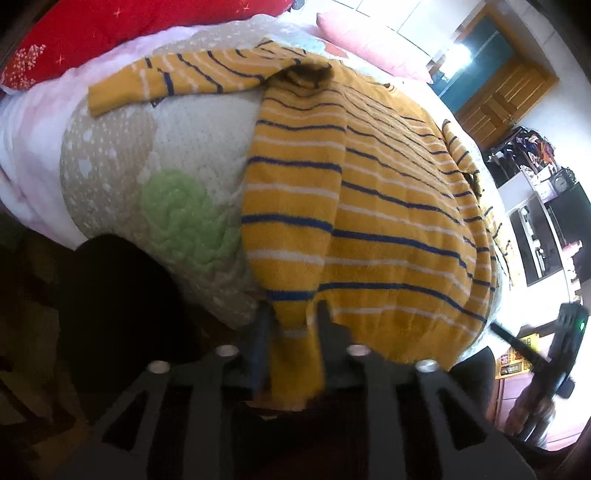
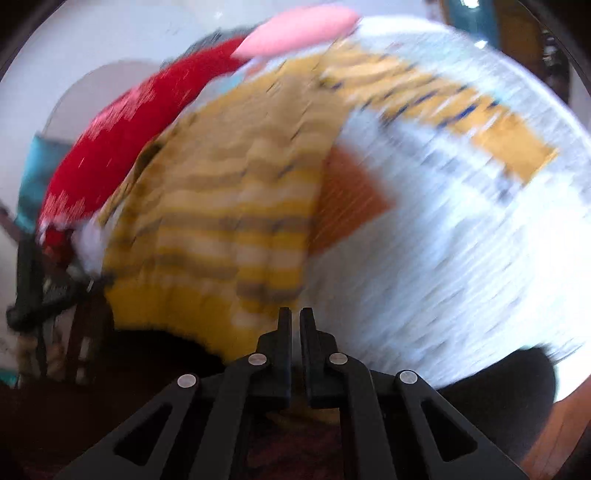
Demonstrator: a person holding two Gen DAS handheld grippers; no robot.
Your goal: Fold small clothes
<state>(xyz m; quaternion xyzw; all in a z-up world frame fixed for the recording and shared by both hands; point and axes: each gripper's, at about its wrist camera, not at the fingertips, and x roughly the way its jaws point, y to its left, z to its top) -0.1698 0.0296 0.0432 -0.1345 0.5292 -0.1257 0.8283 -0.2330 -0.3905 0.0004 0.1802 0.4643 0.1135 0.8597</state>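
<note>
A mustard sweater (image 1: 399, 221) with navy and white stripes lies on a quilted bedspread (image 1: 122, 166). One sleeve (image 1: 166, 81) stretches out to the upper left. A long strip of the sweater's side (image 1: 291, 203) is folded over the body. My left gripper (image 1: 293, 319) is shut on the near end of that strip at the hem. The right wrist view is blurred. There the sweater (image 2: 221, 206) fills the middle and its other sleeve (image 2: 461, 110) lies out to the upper right. My right gripper (image 2: 295, 317) has its fingers nearly together at the hem's near corner, with yellow cloth showing between them.
A red pillow (image 1: 74, 33) and a pink pillow (image 1: 369, 44) lie at the far side of the bed. A wooden door (image 1: 506, 99) and cluttered shelves (image 1: 535, 166) stand to the right. A dark shape (image 1: 122, 314) sits at the bed's near edge.
</note>
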